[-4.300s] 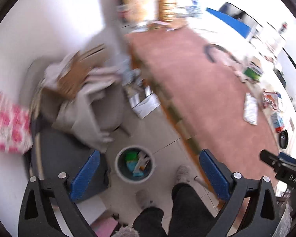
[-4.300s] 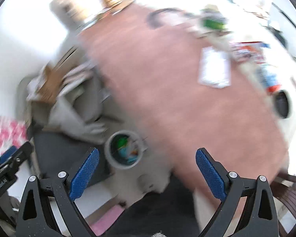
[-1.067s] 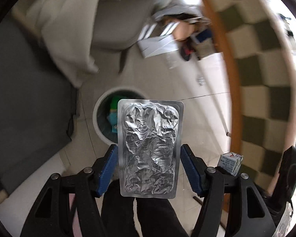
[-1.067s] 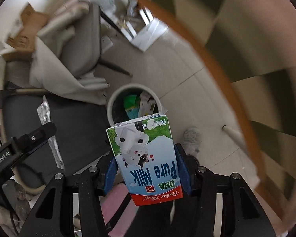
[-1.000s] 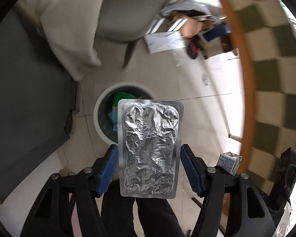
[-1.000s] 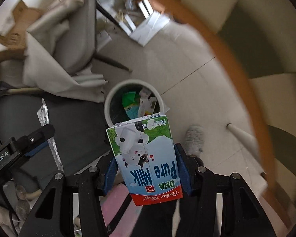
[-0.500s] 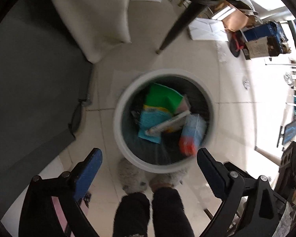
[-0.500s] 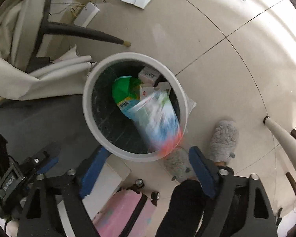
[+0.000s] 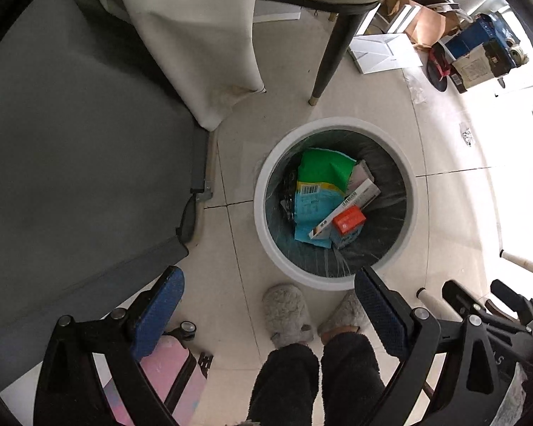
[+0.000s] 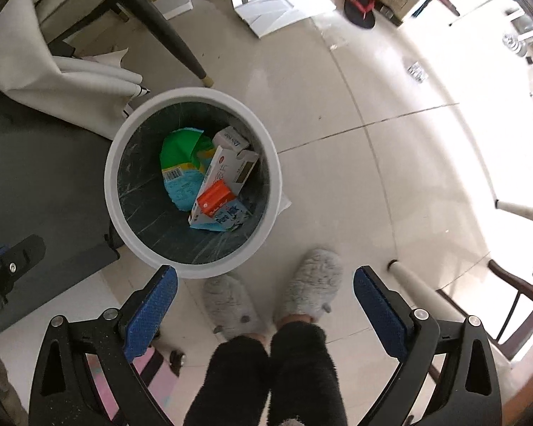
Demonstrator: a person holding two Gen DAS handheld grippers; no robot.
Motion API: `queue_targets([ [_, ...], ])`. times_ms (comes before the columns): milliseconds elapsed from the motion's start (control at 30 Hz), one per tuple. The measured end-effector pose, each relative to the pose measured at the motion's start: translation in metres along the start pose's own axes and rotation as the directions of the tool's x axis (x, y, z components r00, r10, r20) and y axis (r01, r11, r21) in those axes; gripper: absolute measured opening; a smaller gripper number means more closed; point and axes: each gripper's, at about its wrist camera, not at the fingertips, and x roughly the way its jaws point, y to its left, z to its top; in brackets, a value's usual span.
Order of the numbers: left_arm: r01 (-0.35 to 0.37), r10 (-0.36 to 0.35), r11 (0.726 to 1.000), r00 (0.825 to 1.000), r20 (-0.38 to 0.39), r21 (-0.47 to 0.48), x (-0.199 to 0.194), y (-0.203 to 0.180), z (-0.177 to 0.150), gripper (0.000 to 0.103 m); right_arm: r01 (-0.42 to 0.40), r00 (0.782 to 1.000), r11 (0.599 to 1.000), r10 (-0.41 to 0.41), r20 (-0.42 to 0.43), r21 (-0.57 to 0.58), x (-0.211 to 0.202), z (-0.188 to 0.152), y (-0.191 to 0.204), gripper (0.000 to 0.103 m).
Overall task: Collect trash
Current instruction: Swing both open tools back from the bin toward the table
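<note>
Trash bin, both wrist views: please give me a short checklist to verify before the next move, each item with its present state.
1. Left gripper holds nothing, jaws wide: ok.
2. Right gripper holds nothing, jaws opening: ok.
3. Milk carton lies inside the trash bin: ok.
4. Foil pack inside the bin: cannot tell, a dark crumpled piece by the wall is unclear.
5. Nothing hangs over the bin rim: ok.
6. Slippers stand close to the bin, outside it: ok.

A white-rimmed bin [image 10: 192, 269] with a dark liner holds a green-and-blue packet [image 10: 181, 167] and a red-ended milk carton [image 10: 216, 206]; grey fluffy slippers [image 10: 312, 284] at lower centre.
</note>
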Motion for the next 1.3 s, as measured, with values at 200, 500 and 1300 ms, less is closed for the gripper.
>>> queue_targets([
  [200,-0.002,0.002,1.0,0.999,0.032,0.002,-0.037,-0.001,-0.014,0.098,0.02,0.999,1.0,-0.019,0.044,-0.022,-0.045,-0.007,0.004,0.1],
  [500,0.016,-0.016,1.0,0.998,0.066,0.0,-0.109,0.002,-0.041,0.098,0.015,0.995,0.999,-0.012,0.104,-0.028,-0.131,-0.03,0.003,0.1],
  [1300,0.017,-0.047,0.994,0.96,0.277,0.109,-0.358,-0.007,-0.121,0.098,-0.198,0.953,0.979,0.18,0.245,0.048,-0.388,-0.133,-0.013,0.1],
])
